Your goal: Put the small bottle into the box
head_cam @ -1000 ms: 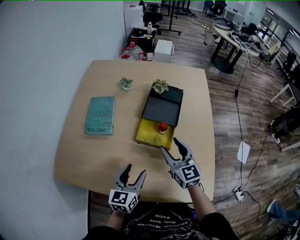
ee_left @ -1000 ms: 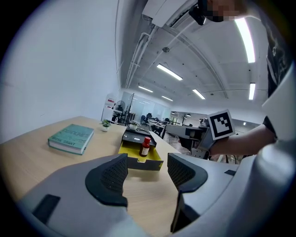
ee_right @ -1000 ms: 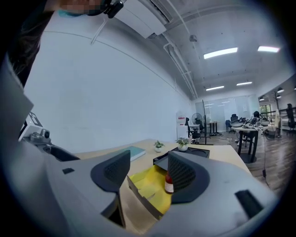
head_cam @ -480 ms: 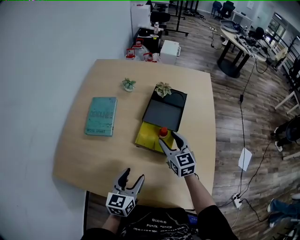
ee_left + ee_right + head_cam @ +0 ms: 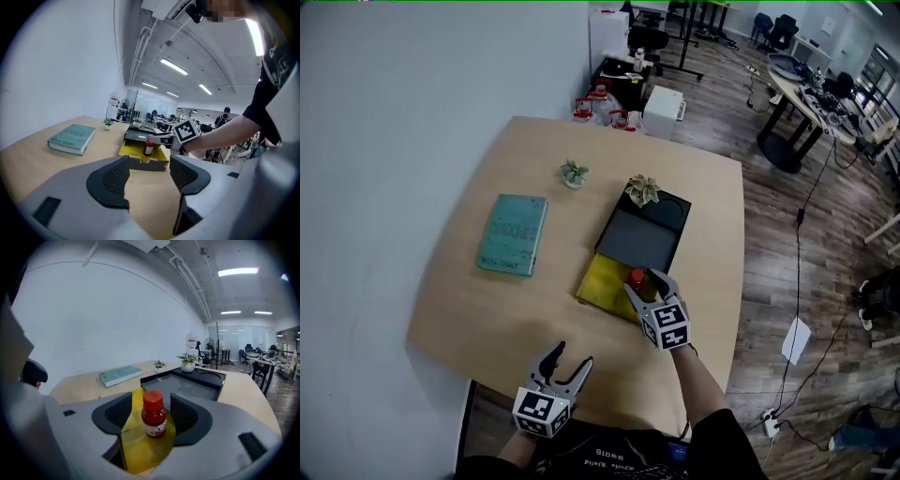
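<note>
Bottle (image 5: 153, 420) upright in yellow box (image 5: 598, 281) | right claw (image 5: 642, 282) spread around it

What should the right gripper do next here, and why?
Probably close the right gripper on the small bottle. The bottle stands upright on the yellow panel between the open jaws, with gaps on both sides, so it is not yet held. The left gripper is open and empty.

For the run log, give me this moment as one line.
phase: pre-grasp | right gripper: open, jaws flanking small bottle | bottle: upright on yellow part of box | left gripper: open, empty
</note>
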A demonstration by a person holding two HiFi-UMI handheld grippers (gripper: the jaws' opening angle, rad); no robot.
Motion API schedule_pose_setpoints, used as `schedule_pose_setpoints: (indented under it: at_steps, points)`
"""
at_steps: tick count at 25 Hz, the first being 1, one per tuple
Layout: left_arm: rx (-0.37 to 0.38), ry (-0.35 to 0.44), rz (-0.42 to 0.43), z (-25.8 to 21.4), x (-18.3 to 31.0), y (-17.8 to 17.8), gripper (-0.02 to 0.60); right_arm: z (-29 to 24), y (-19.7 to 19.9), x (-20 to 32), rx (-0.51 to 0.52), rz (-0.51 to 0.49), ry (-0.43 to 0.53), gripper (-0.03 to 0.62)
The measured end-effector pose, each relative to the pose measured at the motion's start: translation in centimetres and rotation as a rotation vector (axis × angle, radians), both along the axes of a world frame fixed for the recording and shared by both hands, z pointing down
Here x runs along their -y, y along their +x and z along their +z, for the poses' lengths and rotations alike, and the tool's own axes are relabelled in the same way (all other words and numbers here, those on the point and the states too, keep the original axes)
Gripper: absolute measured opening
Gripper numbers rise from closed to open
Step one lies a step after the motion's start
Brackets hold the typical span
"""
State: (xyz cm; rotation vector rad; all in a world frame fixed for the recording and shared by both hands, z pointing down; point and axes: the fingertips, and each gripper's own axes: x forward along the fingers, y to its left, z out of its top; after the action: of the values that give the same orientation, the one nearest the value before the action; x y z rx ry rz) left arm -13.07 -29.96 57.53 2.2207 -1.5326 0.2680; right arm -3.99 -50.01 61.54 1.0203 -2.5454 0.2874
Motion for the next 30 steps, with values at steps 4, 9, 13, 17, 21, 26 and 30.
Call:
schedule_pose_setpoints:
  at_steps: [4, 9, 13, 17, 21, 26, 30]
  points:
    - [0.005, 0.005, -0.009, -1.0, 0.5, 0.2, 0.278, 1.5, 0.0, 0.4, -0.039, -0.027, -0.025, 0.262]
    - [0.015, -0.026, -0.021, 0.5, 0.1, 0.0, 0.278, 1.9, -0.7, 1.0, -0.026, -0.041, -0.031, 0.262]
    - [0.012, -0.051, -0.037, 0.9, 0.2, -0.1, 0.278, 2.5, -0.5, 1.2, -0.044, -0.032, -0.024, 0.206]
    - [0.002, -0.061, -0.042, 1.3, 0.4, -0.1, 0.278, 2.7, -0.6, 1.5, -0.049, -0.036, -0.015, 0.198]
    - [0.001, -0.059, -0.043, 1.2, 0.4, 0.0, 0.278, 2.5, -0.6, 1.3, -0.055, -0.034, -0.022, 0.196]
    - [-0.003, -0.063, -0.049, 1.3, 0.0, -0.1, 0.278, 1.1, -0.8, 0.7, -0.053, -0.042, 0.009, 0.195]
    - [-0.006, -0.070, -0.065, 1.4, -0.5, -0.5, 0.278, -0.9, -1.1, 0.0, -0.036, -0.055, 0.040, 0.195]
